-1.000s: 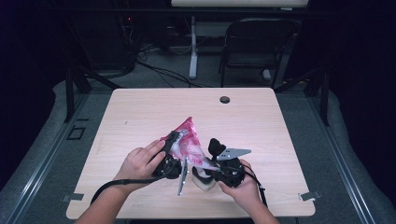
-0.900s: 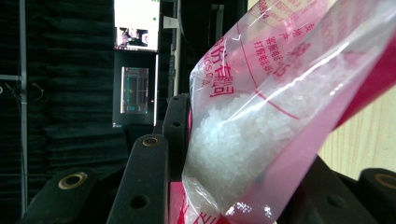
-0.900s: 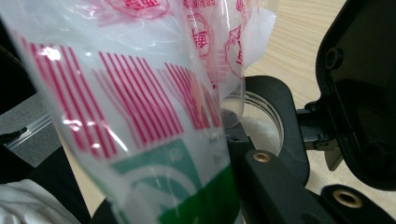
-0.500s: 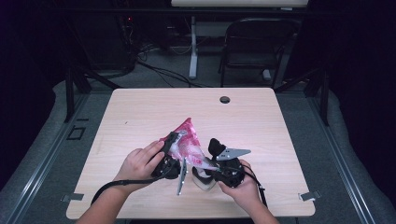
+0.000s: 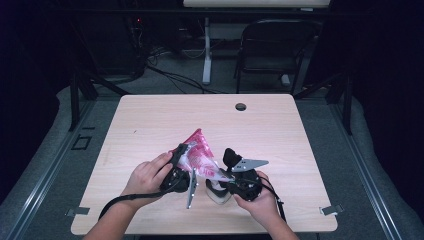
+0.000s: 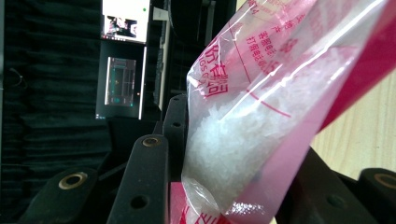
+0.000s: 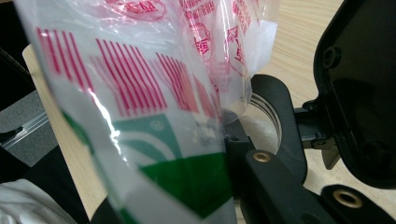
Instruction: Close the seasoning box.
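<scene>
Bag: we see a soft pink-printed clear plastic bag of white grains (image 5: 199, 159) held tilted over a small white jar with a black flip lid (image 5: 218, 192).
Left gripper (image 6: 224, 186): clamped on the bag's lower end.
Right gripper (image 5: 231, 184): clenched at the bag's corner above the jar.
Handling: we judge it floppy, slippery, shifting; grip the film edges, not the grain-filled belly.

The bag (image 5: 197, 157) is held above the table (image 5: 150, 125) between the left gripper (image 5: 179, 167) and the right gripper (image 5: 235, 182) — a container (image 5: 218, 194) sits beneath.
</scene>
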Motion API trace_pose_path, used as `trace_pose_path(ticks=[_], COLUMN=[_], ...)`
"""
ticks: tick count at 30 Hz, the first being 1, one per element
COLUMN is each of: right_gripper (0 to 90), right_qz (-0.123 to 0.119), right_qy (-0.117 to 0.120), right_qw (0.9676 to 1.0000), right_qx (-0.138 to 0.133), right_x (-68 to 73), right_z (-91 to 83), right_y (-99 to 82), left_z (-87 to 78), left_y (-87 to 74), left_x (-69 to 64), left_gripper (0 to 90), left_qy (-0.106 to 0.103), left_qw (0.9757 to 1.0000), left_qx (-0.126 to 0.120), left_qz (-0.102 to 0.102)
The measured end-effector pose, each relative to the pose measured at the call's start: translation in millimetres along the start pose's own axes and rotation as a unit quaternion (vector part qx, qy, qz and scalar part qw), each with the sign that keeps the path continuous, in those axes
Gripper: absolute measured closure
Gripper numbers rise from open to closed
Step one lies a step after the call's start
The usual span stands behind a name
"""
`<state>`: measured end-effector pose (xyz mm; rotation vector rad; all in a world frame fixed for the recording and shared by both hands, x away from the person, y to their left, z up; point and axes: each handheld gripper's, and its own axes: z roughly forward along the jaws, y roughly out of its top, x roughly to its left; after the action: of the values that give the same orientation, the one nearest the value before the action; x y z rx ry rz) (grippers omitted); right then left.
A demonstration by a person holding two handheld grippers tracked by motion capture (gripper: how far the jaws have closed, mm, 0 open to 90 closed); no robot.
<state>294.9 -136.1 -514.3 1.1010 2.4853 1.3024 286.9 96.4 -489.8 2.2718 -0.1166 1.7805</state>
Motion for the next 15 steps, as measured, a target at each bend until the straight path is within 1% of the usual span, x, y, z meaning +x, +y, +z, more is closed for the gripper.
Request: trace_pose_path(ticks=[3,7,8,15], right_gripper=[90.0,90.0,90.0,89.9], right_qz=[0.000,-0.001,-0.001,-0.001], right_qy=[0.000,-0.002,-0.002,-0.001], right_qw=[1.0000,1.0000,1.0000,1.0000], right_qx=[-0.001,-0.001,-0.002,-0.003], right_x=[0.1,0.2,0.2,0.7], right_z=[-0.1,-0.7,-0.7,-0.9], right_y=[0.0,0.2,0.2,0.6], left_z=[0.3,0.8,1.0,1.8], left_y=[-1.5,-3.1,-3.7,-6.6], left_x=[-0.9,-2.3,-2.9,-5.2], left_gripper=[68.9,68.9,68.9,68.9], left_qy=[-0.003,-0.005,-0.009,-0.016], left_qw=[1.0000,0.9999,0.9999,0.9995], left_qx=[0.000,0.001,0.002,0.005], left_qz=[-0.008,-0.011,-0.014,-0.028])
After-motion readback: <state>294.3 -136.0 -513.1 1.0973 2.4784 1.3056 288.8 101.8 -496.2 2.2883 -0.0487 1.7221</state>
